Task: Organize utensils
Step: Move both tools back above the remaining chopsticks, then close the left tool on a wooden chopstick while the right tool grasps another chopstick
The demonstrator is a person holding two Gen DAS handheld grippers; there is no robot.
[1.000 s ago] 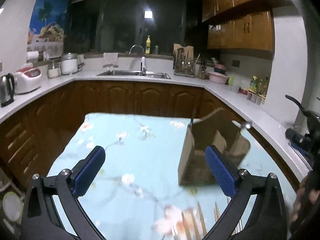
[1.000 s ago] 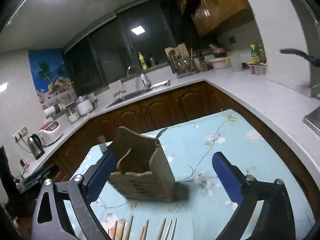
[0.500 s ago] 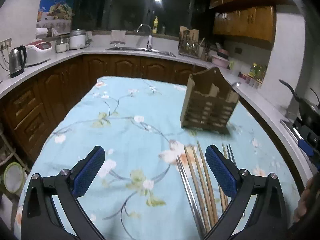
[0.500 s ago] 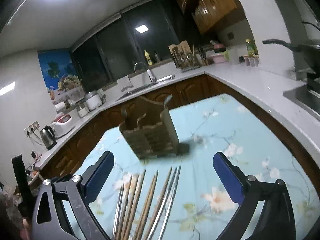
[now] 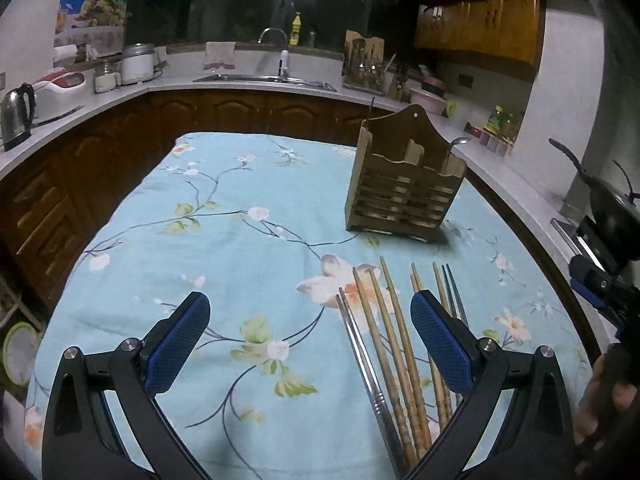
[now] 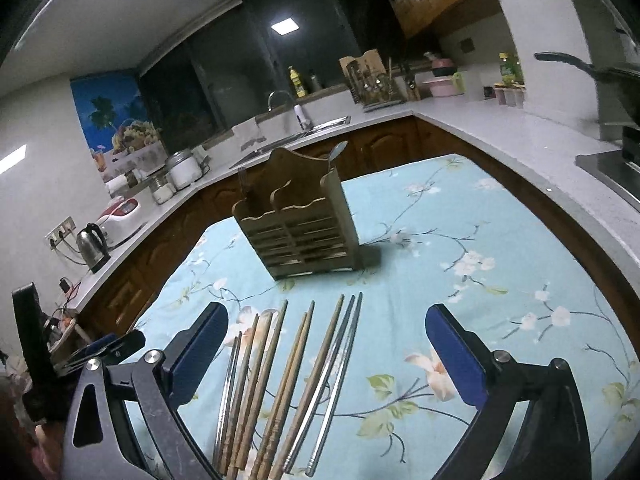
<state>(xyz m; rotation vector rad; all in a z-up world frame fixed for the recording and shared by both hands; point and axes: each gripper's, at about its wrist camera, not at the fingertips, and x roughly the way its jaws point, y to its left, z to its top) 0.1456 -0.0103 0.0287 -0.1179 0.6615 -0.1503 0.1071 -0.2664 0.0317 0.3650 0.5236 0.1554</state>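
A wooden slatted utensil holder (image 5: pixel 404 190) (image 6: pixel 298 228) stands upright on the floral blue tablecloth (image 5: pixel 240 240) (image 6: pixel 460 280), with a spoon (image 5: pixel 460 142) (image 6: pixel 338 152) and a fork (image 6: pixel 242 178) sticking out of it. Several wooden and metal chopsticks (image 5: pixel 396 344) (image 6: pixel 280 380) lie side by side in front of it. My left gripper (image 5: pixel 310 336) hovers open over the cloth, its right finger above the chopsticks. My right gripper (image 6: pixel 326 348) is open too, straddling the chopstick row. Neither holds anything.
The table is ringed by a white counter (image 5: pixel 248 84) with a sink (image 5: pixel 264 77), a kettle (image 5: pixel 16 114) (image 6: pixel 94 246), jars and a second utensil rack (image 5: pixel 364 64). A black pan (image 5: pixel 612 208) sits at the right. A hand (image 5: pixel 608 396) holds the other gripper.
Both grippers have pulled back from the holder and tilted down, so the chopsticks now lie in full view between and beside the fingers. Both stay open.
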